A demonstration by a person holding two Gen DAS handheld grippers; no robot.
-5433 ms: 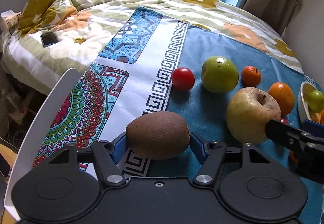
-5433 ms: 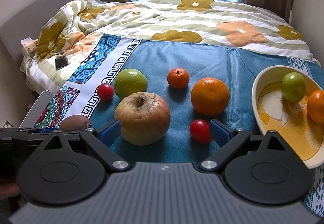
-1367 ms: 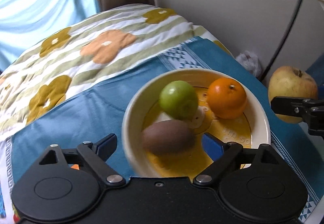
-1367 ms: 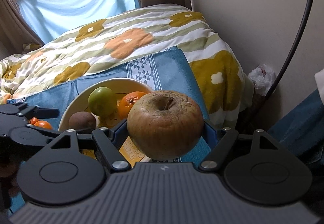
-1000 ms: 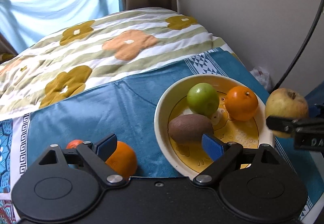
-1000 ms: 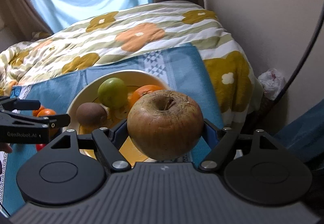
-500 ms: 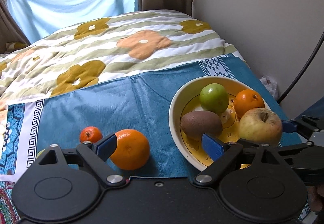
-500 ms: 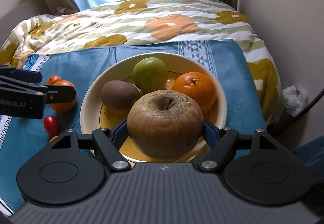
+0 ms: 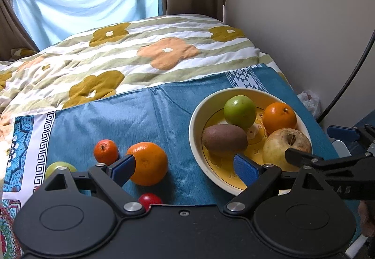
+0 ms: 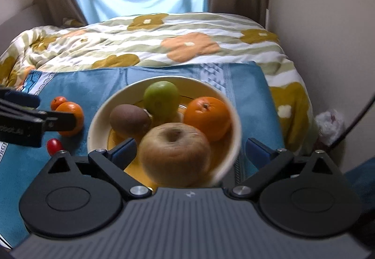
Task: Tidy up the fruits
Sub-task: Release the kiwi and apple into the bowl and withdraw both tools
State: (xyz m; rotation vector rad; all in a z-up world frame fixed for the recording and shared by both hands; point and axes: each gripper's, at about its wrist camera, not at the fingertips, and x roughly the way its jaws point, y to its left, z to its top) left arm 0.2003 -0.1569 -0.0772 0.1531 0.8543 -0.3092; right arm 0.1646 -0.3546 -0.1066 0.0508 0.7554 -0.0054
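Blue cloth [image 9: 145, 118] w/ loose orange [image 9: 150, 163]; both grippers' jaws spread, russet apple [image 10: 174, 153] in bowl [image 10: 98, 127], unpinched.

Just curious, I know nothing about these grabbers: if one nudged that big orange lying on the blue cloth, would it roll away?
Probably a little: the big orange is round and sits free on the blue cloth. The soft, creased fabric would likely slow it. Its dimpled peel looks firm, so hardly fragile.

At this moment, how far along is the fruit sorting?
Done: bowl holds kiwi, green fruit, orange. In hand: right gripper, jaws just opened, frees the apple. Left: large orange, mandarin, tomato, green apple.
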